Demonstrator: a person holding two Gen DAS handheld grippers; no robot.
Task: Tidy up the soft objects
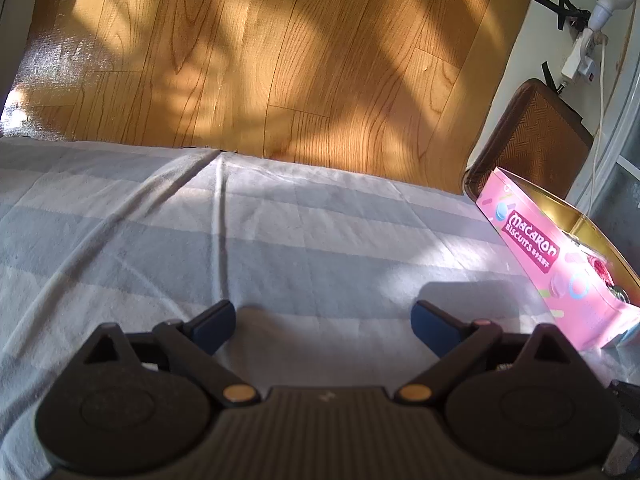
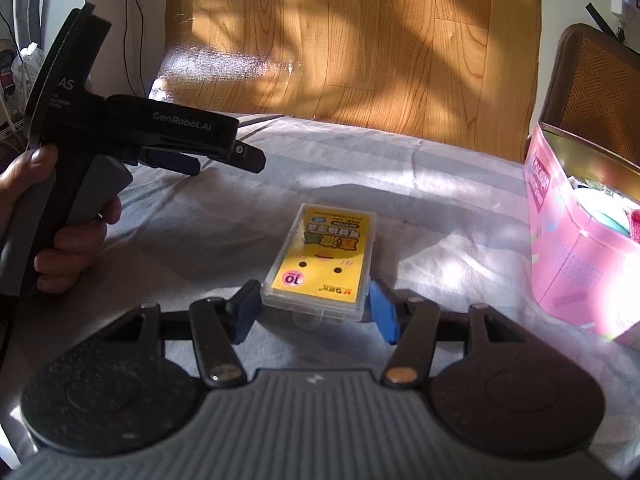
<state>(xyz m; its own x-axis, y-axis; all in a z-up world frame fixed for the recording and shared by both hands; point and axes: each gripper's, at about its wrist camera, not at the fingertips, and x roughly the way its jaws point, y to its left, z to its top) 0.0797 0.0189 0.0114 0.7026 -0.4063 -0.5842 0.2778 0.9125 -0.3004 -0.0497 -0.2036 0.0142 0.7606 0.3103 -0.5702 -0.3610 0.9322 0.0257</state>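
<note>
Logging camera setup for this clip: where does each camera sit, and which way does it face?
Left wrist: on the left claw, facing forward and down over the striped cloth to the wood floor; both fingers show, wide apart, nothing between.
Right wrist: on the right claw, looking at the yellow case between its pads; the left hand shows.
Shared: cloth, floor, pink Macaron tin.

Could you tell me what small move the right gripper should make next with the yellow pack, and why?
Probably lift it slightly off the striped grey cloth. The right gripper has its blue pads on both sides of the clear plastic case with the yellow label, seemingly gripped, and the open pink macaron biscuit tin stands to its right, already holding items. The left gripper is open and empty.
</note>
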